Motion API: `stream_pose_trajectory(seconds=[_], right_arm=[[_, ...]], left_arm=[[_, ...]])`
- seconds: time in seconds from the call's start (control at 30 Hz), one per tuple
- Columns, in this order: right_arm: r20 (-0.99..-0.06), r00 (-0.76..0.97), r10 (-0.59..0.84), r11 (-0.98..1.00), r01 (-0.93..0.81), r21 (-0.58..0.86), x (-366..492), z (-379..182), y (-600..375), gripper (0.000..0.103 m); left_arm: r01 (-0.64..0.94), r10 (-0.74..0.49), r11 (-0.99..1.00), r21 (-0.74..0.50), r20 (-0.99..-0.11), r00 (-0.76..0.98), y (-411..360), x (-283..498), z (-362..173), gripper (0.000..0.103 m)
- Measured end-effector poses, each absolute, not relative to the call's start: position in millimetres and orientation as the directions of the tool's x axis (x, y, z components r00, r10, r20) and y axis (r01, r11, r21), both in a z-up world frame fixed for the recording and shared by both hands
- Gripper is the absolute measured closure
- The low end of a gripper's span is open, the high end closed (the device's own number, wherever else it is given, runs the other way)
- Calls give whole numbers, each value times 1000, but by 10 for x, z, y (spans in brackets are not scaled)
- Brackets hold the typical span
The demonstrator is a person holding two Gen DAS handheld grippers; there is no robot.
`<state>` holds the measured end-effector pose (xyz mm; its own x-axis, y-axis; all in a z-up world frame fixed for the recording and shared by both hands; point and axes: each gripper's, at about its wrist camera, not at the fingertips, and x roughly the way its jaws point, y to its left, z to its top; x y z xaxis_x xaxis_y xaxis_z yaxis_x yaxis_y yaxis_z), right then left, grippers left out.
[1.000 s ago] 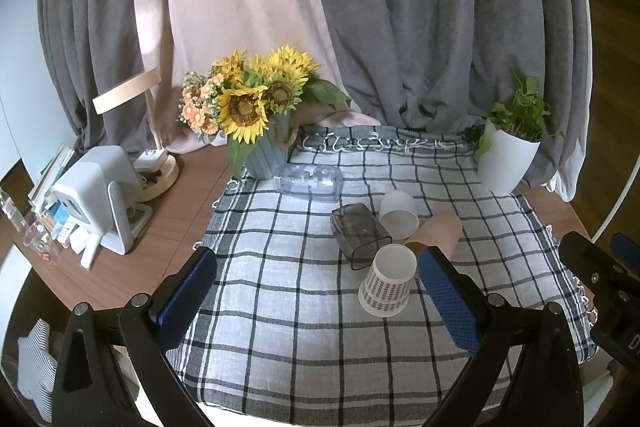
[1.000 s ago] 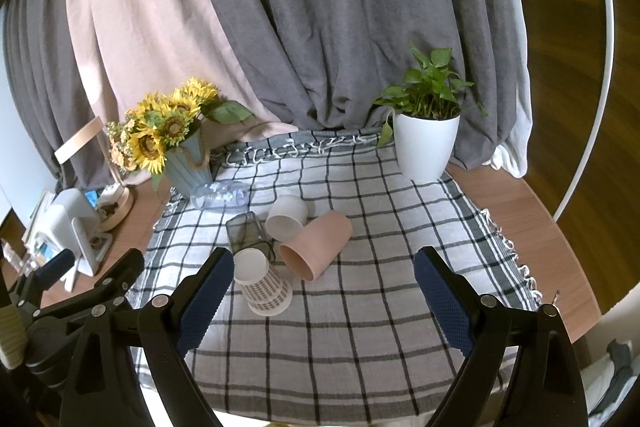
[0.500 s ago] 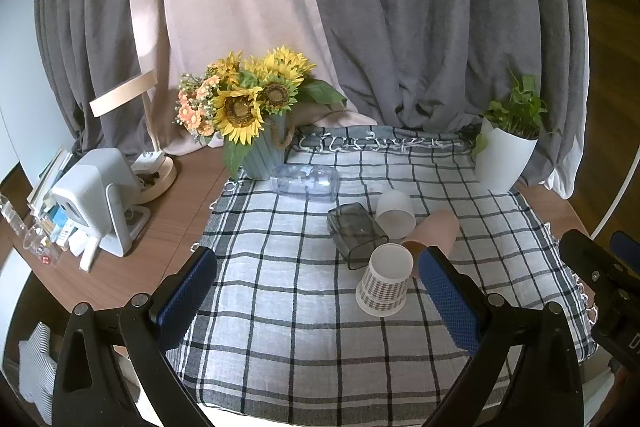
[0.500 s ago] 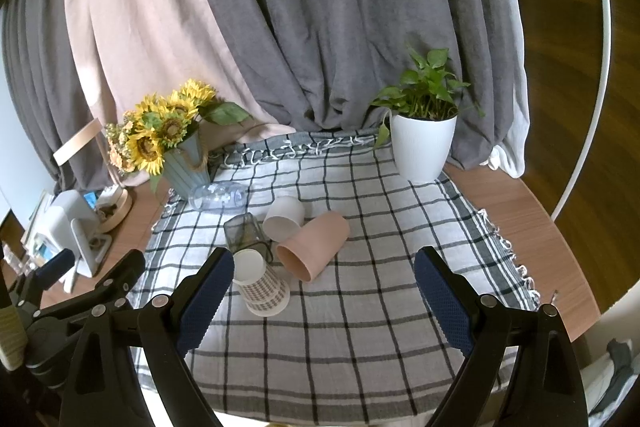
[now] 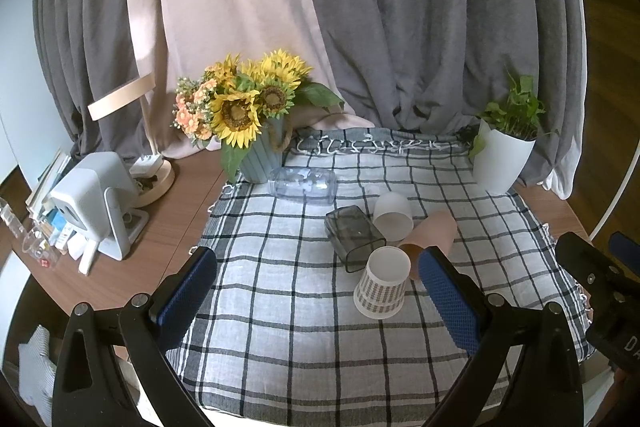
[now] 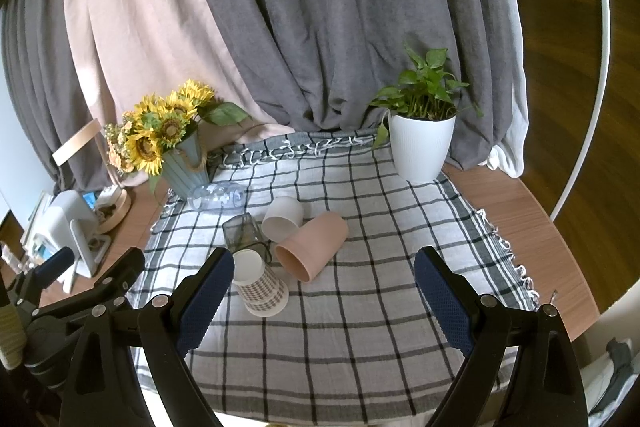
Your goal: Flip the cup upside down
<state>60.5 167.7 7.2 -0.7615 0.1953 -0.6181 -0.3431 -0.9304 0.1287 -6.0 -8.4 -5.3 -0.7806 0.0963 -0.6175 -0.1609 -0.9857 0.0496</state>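
Observation:
Several cups lie clustered on the checked cloth [image 5: 280, 307]. A patterned paper cup [image 5: 383, 282] [image 6: 260, 285] stands upside down at the front. Behind it a pink cup [image 6: 312, 245] [image 5: 436, 235], a smoky clear square cup [image 5: 354, 237] [image 6: 244, 235], a white cup [image 5: 393, 215] [image 6: 282, 218] and a clear glass [image 5: 304, 185] [image 6: 218, 197] lie on their sides. My left gripper [image 5: 320, 295] is open and empty, held short of the cups. My right gripper [image 6: 324, 299] is open and empty, also short of them.
A sunflower vase [image 5: 260, 155] [image 6: 184, 169] stands at the cloth's back left and a white plant pot [image 5: 502, 163] [image 6: 420, 149] at the back right. A white device [image 5: 92, 199] and lamp base sit on the wooden table left. Curtains hang behind.
Both views have shifted only slightly; the cups sit a touch lower and closer in the frames. No cup has moved and both grippers stay open.

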Motion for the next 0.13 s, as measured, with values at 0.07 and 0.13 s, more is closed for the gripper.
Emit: stream_pose_trajectory(seconds=[0.07,0.13], right_arm=[[-619,-761,195,-930,-343,129,606,73,1677,11],[-618,-761,195,-931,-343,129,604,74,1677,11]], left_arm=[[-163,98,-985,49,-617,-781,-83,-65,-51,0],[-163,99,-985,49,-618,-780,-84,-69,-48,0]])
